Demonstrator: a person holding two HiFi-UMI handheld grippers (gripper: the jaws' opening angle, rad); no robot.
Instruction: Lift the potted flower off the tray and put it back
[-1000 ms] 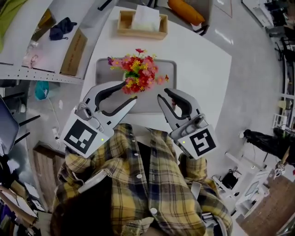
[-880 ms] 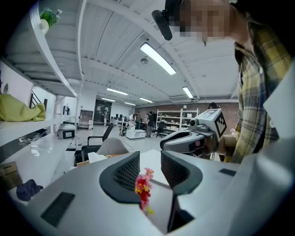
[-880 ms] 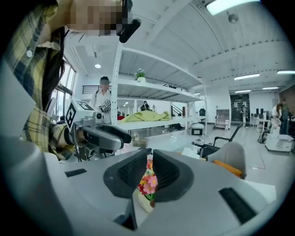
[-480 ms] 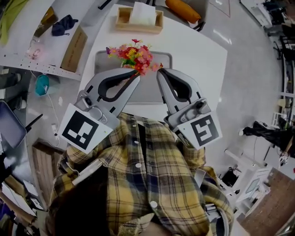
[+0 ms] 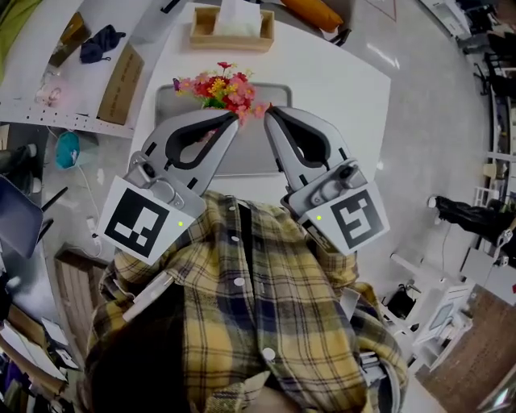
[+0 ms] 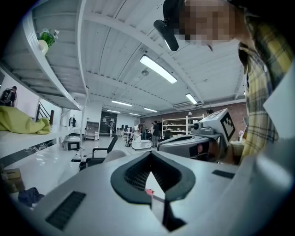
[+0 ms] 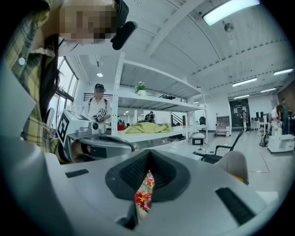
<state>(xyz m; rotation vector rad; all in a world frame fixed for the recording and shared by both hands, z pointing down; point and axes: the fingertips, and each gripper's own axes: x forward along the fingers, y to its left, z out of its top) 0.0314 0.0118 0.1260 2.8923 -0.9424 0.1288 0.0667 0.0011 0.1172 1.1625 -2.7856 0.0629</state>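
The potted flower (image 5: 216, 87), a bunch of red, yellow and pink blooms, stands at the far left of the grey tray (image 5: 246, 155) on the white table (image 5: 339, 105). Both grippers are held up in front of the person's plaid shirt, above the tray's near half, their tips apart from the blooms. My left gripper (image 5: 234, 118) is shut and holds nothing; its jaws have just finished closing. My right gripper (image 5: 268, 111) is shut and empty too. In the left gripper view the left gripper (image 6: 151, 159) shows a pink petal below its pads. Under the right gripper (image 7: 150, 159) the flowers (image 7: 144, 197) show.
A wooden tissue box (image 5: 232, 24) stands at the table's far edge, with an orange object (image 5: 318, 12) beside it. To the left runs a white shelf with a cardboard box (image 5: 119, 81) and a dark cloth (image 5: 95, 44). Grey floor lies to the right.
Both grippers have risen from beside the flowers and shut their jaws, which stood open a second ago. The flowers stay on the tray, now farther beyond the tips.
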